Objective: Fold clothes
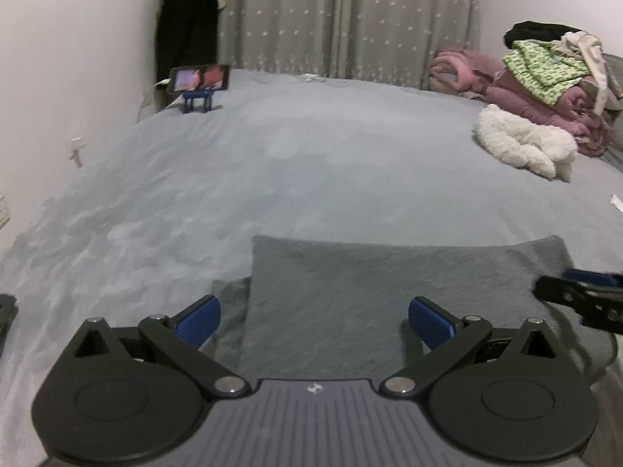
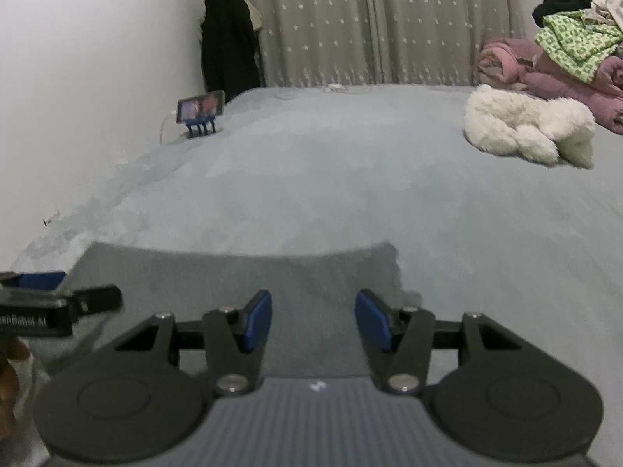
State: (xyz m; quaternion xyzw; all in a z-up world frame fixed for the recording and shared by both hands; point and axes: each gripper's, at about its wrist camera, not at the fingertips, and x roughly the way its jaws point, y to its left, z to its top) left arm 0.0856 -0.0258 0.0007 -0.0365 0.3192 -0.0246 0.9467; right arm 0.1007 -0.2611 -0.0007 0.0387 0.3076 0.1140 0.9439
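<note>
A: Left gripper [image 1: 314, 325]?
B: Spread wide, blue pads [image 1: 198, 321] far apart, nothing between them. It hovers over the near end of the folded grey garment [image 1: 389, 292].

A: Right gripper [image 2: 313, 321]?
B: Also parted, but narrower than the left. Nothing pinched. It sits over the same grey garment, toward its right edge. In the left wrist view its tip pokes in just right of the garment's right edge.

A: Where is the garment?
B: Flat on the grey bed [image 1: 292, 163], at the near edge, folded into a neat rectangle. A small flap of the same fabric sticks out at its left side, just past the left gripper's left pad.

A: Contact with the fabric?
B: Cannot tell for either gripper; both look just above it.

A: Other stuff, relative to the garment?
B: Well beyond it to the far left, a phone on a blue stand [image 1: 199, 81], screen lit. Far right of it, a white fluffy item [image 1: 525, 142], and behind that a pile of pink bedding [image 1: 545, 97] with a green patterned cloth [image 1: 545, 68] on top. A star-print curtain [image 1: 350, 15] hangs behind the bed's far end, with a dark coat [image 2: 227, 39] hanging left of the curtain.

A: Bed between garment and phone?
B: Just bare sheet.
</note>
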